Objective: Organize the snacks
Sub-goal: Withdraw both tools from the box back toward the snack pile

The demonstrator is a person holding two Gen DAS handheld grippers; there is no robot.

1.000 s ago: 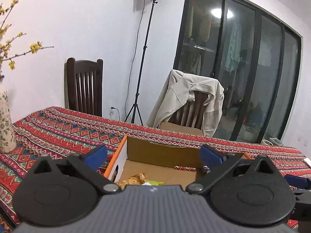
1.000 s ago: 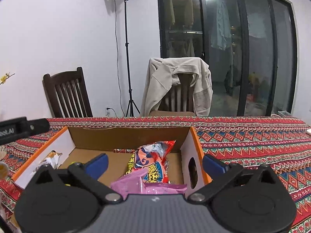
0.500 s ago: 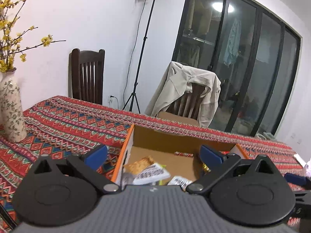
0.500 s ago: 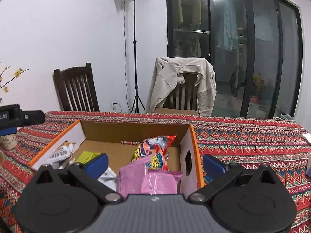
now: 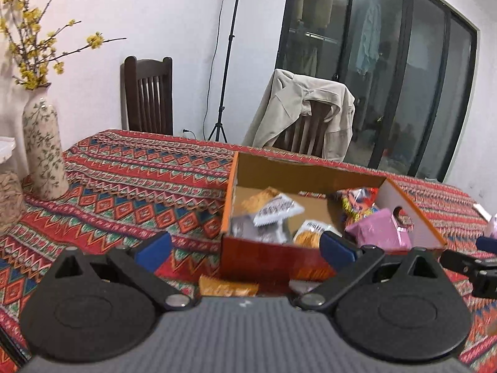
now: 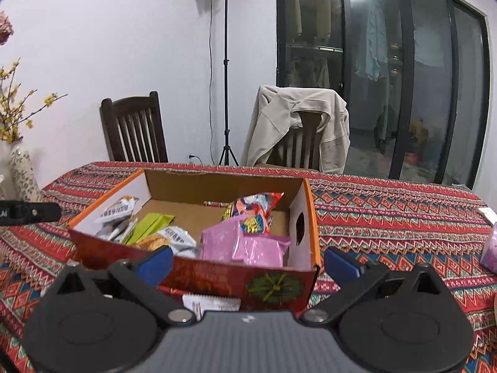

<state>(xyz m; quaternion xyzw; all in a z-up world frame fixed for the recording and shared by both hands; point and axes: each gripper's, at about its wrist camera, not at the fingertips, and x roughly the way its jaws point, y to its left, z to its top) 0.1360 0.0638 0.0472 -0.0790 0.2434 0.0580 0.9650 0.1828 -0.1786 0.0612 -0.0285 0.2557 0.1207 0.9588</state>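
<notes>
Both handheld grippers have drawn back and risen from the cardboard box (image 6: 198, 267) over the past second, so the box's red front wall, hidden a second ago, now shows in both wrist views. The box sits on the patterned tablecloth (image 5: 130, 192), at about 1 o'clock from the left gripper (image 5: 245, 248) and dead ahead, at 12 o'clock, of the right gripper (image 6: 248, 261). Each gripper's fingers are spread wide and hold nothing.

Inside the box, a pink packet (image 6: 245, 245) lies against the right wall, a red and orange bag (image 6: 254, 208) stands behind it, and white and grey packets (image 5: 273, 214) with a green one (image 6: 152, 222) fill the left half. The retreat suggests that the last deposits are finished and a new pick is due.

Three snacks appear to be still outside: an orange packet (image 5: 228, 286) at 6 o'clock under the left gripper, a white packet (image 6: 211, 303) just before the box front under the right gripper, and a pale pink item (image 6: 489, 248) at 3 o'clock near the table's right edge.

A flower vase (image 5: 43, 152) stands well apart at 10 o'clock.
</notes>
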